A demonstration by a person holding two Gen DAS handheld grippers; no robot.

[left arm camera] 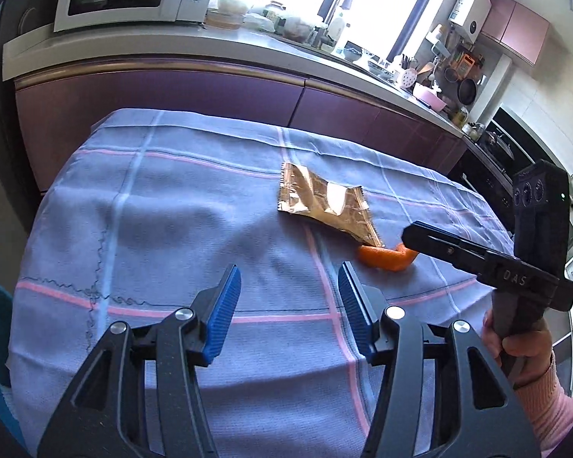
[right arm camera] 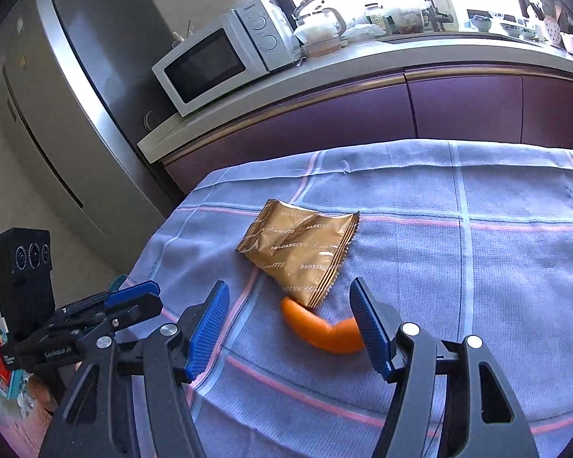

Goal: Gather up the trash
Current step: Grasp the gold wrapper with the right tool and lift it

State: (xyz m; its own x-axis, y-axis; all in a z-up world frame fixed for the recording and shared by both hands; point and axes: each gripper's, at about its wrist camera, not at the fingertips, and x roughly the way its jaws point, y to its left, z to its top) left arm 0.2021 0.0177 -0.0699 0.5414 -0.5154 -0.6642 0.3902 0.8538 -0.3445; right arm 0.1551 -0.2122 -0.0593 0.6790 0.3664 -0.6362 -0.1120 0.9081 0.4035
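A gold foil wrapper lies flat and crumpled on the surface, which is draped in a blue cloth with pink and pale check lines. In the right wrist view its long axis runs diagonally, from a crimped end at the upper left, toward the far edge of the surface, down to a crimped end at the lower right, nearer the camera; printed lettering runs across its face. In the left wrist view the same wrapper slants from upper left to lower right. Touching its near end lies a curved piece of orange peel, bent like a shallow hook, one tip tucked under the wrapper's corner, the other curling up toward the right; from the left wrist it shows as an orange crescent. The right gripper hangs just above the peel with its blue pads spread wide, nothing pressed between them; the peel sits in the gap, its right tip hidden behind the right pad. In the left view this gripper reaches in from the right, held by a hand in a pink sleeve. The left gripper is over bare cloth, nearer than both items, jaws apart and empty. Beyond the surface stand purple cabinets with a microwave on top.
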